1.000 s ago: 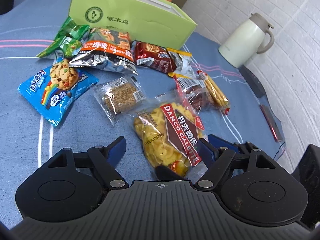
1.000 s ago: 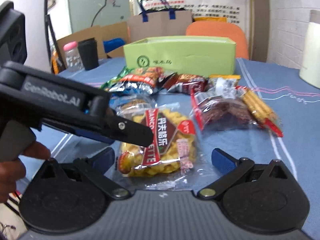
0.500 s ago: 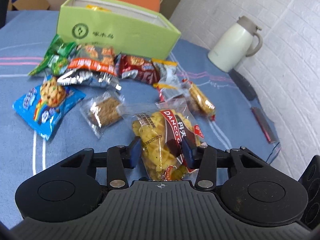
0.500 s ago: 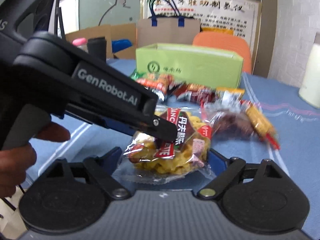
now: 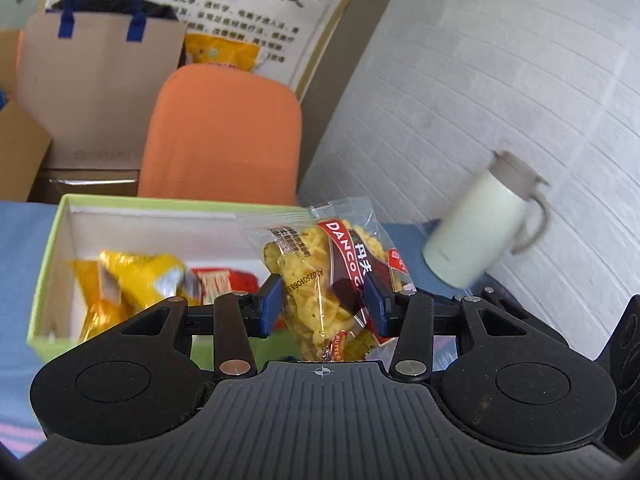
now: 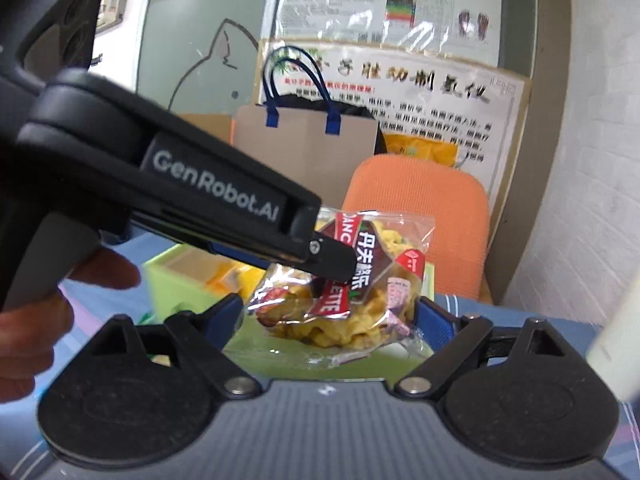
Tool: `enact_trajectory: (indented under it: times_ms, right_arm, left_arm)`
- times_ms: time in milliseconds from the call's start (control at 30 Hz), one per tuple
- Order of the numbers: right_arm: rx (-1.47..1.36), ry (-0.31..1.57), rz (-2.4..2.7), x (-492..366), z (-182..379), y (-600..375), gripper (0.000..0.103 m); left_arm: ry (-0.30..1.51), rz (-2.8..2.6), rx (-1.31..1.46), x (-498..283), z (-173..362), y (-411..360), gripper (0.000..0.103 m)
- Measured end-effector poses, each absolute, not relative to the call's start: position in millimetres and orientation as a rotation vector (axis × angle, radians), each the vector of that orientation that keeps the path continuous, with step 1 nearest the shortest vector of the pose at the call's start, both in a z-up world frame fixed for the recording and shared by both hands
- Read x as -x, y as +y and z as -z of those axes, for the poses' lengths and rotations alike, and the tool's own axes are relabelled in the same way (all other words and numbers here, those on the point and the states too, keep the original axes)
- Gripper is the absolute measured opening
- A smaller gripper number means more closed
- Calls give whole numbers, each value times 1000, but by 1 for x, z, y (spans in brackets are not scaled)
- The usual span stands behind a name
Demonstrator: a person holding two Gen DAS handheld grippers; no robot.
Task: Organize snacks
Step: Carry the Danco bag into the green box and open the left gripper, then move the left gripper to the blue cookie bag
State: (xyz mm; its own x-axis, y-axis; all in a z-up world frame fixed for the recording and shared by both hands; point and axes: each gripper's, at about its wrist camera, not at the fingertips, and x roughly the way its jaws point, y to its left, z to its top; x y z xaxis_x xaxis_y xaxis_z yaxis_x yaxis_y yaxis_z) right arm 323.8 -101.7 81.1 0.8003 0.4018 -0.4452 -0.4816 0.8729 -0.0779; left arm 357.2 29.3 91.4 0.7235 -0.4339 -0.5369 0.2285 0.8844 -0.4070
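A clear bag of yellow butter cookies with a red-brown label (image 5: 320, 256) hangs in the air over the right end of the open green box (image 5: 44, 264). My left gripper (image 5: 324, 306) is shut on its lower half, blue pads pressing both sides. In the right wrist view the same bag (image 6: 372, 256) sits between my right gripper's (image 6: 330, 314) widely spread pads, which touch its two edges. The left gripper's black body (image 6: 216, 196) crosses in from the left above it. The box holds a yellow packet (image 5: 132, 284) and a red one (image 5: 220, 280).
An orange chair (image 5: 224, 132) stands right behind the box. A pale green jug (image 5: 476, 232) sits on the blue tablecloth (image 5: 20, 240) to the right, by the white brick wall. A brown paper bag (image 5: 96, 80) stands behind. A hand (image 6: 36, 320) holds the left gripper's handle.
Both grippers closed on the cookie bag where it lay on the table, lifted it together and carried it forward to above the green box. The other snacks have dropped out of view.
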Motion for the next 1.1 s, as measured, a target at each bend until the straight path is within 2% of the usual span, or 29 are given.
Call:
enact_trajectory:
  times_ms: [233, 333, 567, 767, 933, 1100]
  right_arm:
    - [151, 477, -490, -396, -55, -105, 93]
    - [135, 450, -491, -392, -57, -111, 93]
    - [118, 330, -462, -351, -95, -131, 93]
    - [145, 297, -430, -300, -111, -143, 94]
    - [141, 327, -400, -254, -98, -156, 94]
    - [64, 427, -394, -206, -58, -172, 94]
  left_arm:
    - [760, 348, 384, -440, -55, 35, 25]
    - [701, 294, 334, -439, -58, 38, 39]
    - [592, 306, 347, -395, -94, 46, 48]
    - [556, 356, 333, -345, -110, 34, 54]
    - [585, 391, 301, -297, -98, 19, 59]
    - [646, 374, 293, -245, -64, 34, 59]
